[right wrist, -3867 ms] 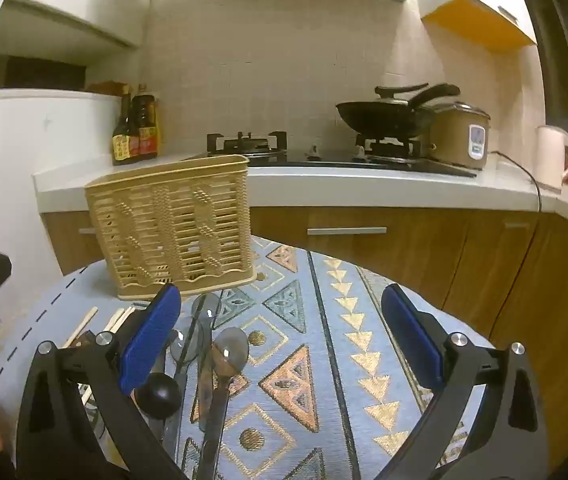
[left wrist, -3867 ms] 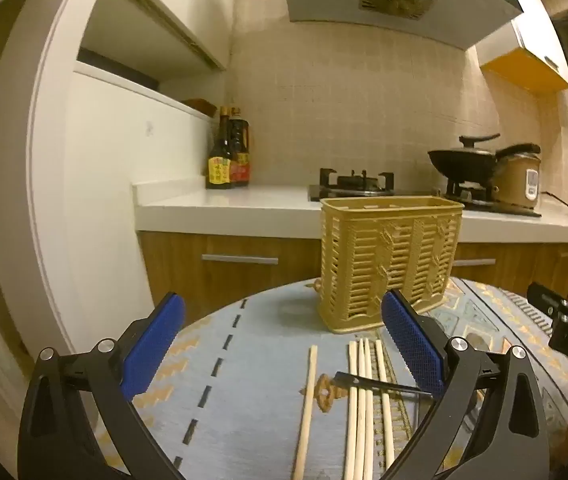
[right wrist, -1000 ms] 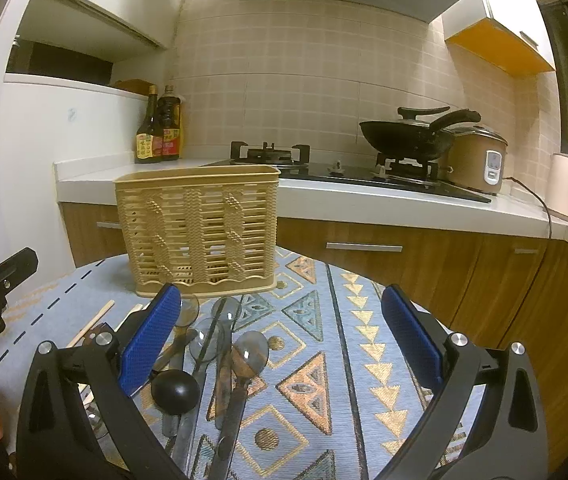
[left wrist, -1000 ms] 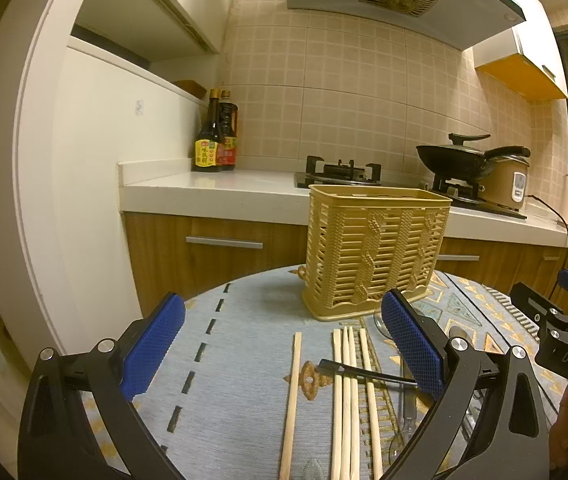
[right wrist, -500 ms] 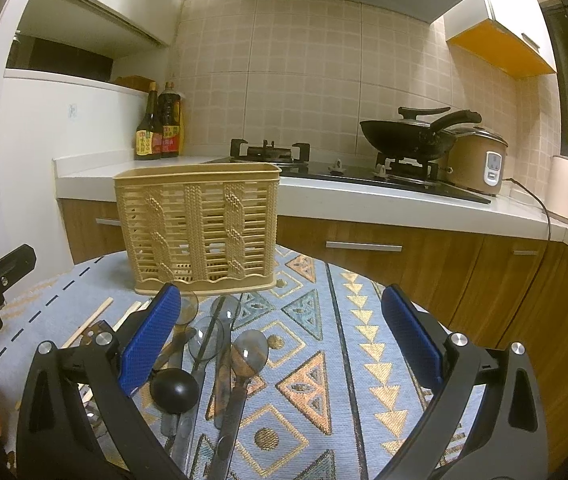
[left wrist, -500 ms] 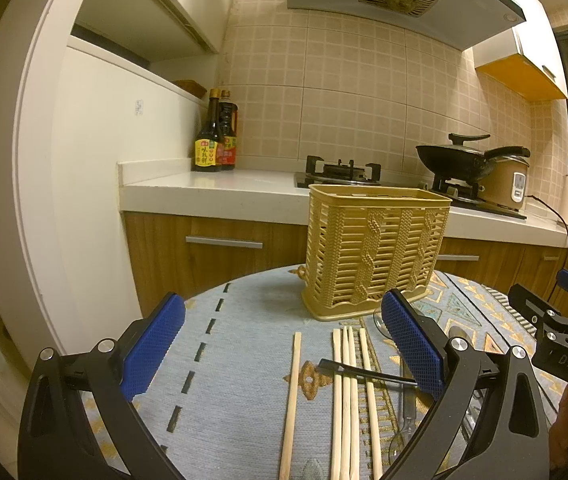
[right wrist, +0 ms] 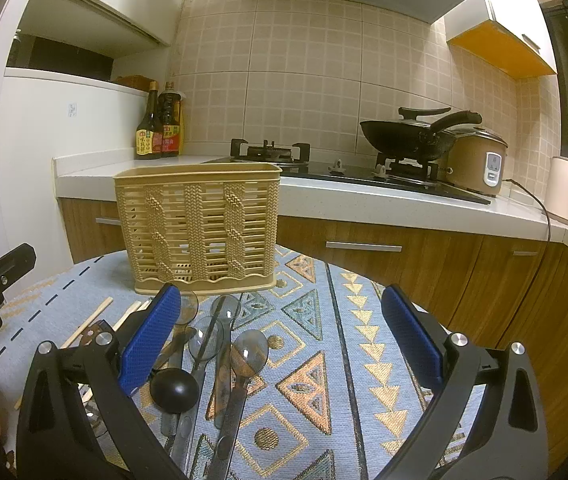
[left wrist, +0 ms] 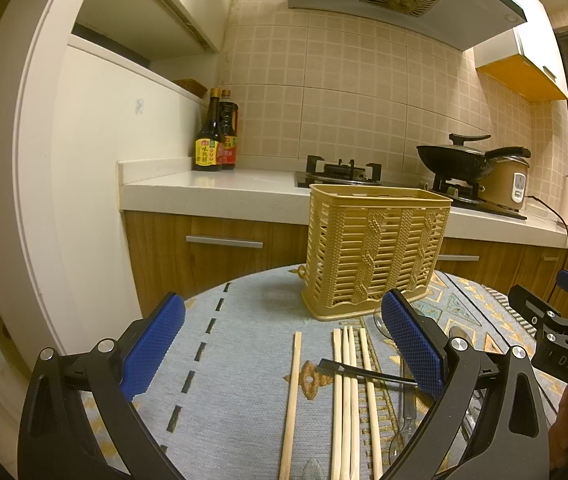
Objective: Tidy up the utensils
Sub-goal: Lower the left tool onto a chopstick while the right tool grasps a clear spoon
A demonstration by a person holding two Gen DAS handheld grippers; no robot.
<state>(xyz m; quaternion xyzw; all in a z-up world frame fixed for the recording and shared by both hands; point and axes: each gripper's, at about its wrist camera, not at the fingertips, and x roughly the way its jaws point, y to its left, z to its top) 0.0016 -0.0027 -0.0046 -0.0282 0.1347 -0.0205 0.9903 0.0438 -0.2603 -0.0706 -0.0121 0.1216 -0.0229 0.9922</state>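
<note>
A tan plastic utensil basket (left wrist: 375, 252) stands upright at the far side of the round table; it also shows in the right wrist view (right wrist: 200, 228). Several wooden chopsticks (left wrist: 345, 396) lie in front of it, with a thin black utensil (left wrist: 363, 372) across them. Several clear spoons (right wrist: 244, 356) and a black ladle (right wrist: 174, 390) lie in a pile. My left gripper (left wrist: 284, 344) is open and empty above the chopsticks. My right gripper (right wrist: 284, 336) is open and empty, with its left finger over the spoons.
The table wears a blue patterned cloth (right wrist: 343, 360). Behind it runs a kitchen counter (left wrist: 212, 188) with sauce bottles (left wrist: 214, 140), a gas stove (right wrist: 272, 152), a wok (right wrist: 411, 132), a rice cooker (right wrist: 479, 164) and a kettle (right wrist: 565, 188).
Both grippers have held almost still over the last second. Compared with 3.9 s ago, both views have risen and tilted slightly. Both grippers stay open.
</note>
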